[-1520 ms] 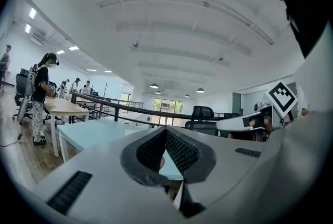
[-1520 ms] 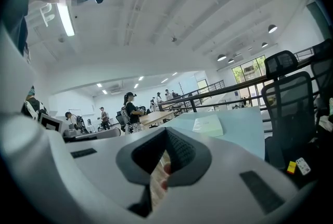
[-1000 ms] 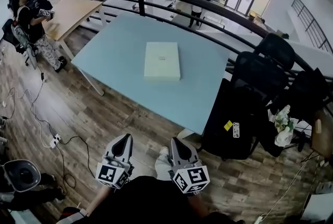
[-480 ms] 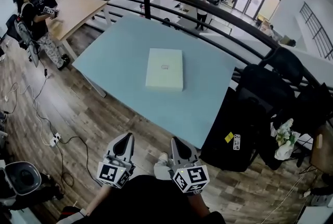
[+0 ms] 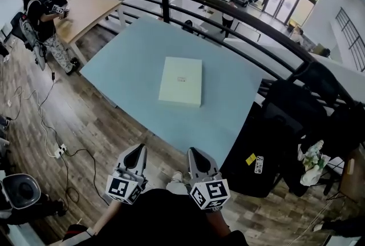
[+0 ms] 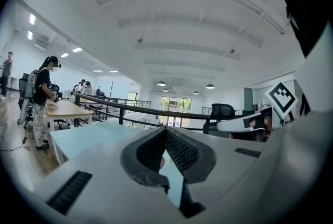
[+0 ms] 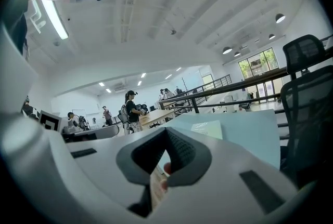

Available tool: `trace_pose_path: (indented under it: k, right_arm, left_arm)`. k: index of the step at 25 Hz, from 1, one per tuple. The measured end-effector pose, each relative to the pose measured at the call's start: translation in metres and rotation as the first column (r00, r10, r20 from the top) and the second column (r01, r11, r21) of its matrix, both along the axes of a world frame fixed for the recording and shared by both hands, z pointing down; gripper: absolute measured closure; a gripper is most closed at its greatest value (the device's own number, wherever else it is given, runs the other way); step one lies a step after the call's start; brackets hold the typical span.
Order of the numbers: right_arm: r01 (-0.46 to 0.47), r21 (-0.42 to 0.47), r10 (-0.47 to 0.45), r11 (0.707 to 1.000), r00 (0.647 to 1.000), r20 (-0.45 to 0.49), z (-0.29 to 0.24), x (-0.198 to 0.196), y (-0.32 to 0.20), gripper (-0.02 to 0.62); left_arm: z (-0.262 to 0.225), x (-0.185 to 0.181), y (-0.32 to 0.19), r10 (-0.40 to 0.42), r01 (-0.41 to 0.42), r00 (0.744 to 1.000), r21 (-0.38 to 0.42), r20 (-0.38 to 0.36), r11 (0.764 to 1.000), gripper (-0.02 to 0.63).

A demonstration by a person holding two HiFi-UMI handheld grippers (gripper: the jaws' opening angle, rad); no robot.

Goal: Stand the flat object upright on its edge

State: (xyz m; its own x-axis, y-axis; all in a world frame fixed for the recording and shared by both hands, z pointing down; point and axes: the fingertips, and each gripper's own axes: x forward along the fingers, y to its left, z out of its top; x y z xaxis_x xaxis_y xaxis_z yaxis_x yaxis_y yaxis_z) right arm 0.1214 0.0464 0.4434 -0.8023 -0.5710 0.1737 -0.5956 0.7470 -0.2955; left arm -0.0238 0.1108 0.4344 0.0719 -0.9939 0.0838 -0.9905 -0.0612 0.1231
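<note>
Flat box [image 5: 181, 80] lies on the table [image 5: 131, 62], near centre. From the box: railing [image 5: 228, 8] behind the table at 12 to 2 o'clock; wooden desk [image 5: 85, 11] at 10 o'clock, person [image 5: 40, 16] beside it; office chair [image 5: 308, 96] at 3 o'clock; left gripper [image 5: 136, 150] and right gripper [image 5: 197, 153] side by side at 6 o'clock, off the table.

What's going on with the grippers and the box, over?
Left gripper and right gripper shut, empty, short of the table. Box lying flat mid-table, untouched. Nothing else on it.

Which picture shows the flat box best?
The head view: the flat box lies whole, seen from above, on the blue table. The right gripper view shows it only as a thin, squashed strip far off. The left gripper view shows the table, but I can't find it there.
</note>
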Motion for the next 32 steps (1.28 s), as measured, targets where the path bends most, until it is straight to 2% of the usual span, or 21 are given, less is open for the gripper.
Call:
trace_pose_path:
  k: [20, 27, 32]
  right_arm:
    - [-0.012, 0.011, 0.012, 1.000, 1.000, -0.018, 0.003, -0.003, -0.044, 0.588]
    - [-0.052, 0.017, 0.053, 0.998, 0.998, -0.040, 0.011, -0.008, -0.056, 0.588]
    - [-0.093, 0.023, 0.094, 0.995, 0.995, -0.044, 0.009, -0.014, -0.073, 0.588]
  left_arm:
    - [0.012, -0.007, -0.045, 0.011, -0.011, 1.000, -0.006, 0.004, 1.000, 0.603]
    - [0.022, -0.024, -0.064, 0.034, -0.034, 0.999, -0.009, -0.004, 0.999, 0.603]
    - [0.022, -0.031, -0.087, 0.080, -0.080, 0.997, -0.005, -0.007, 0.997, 0.603]
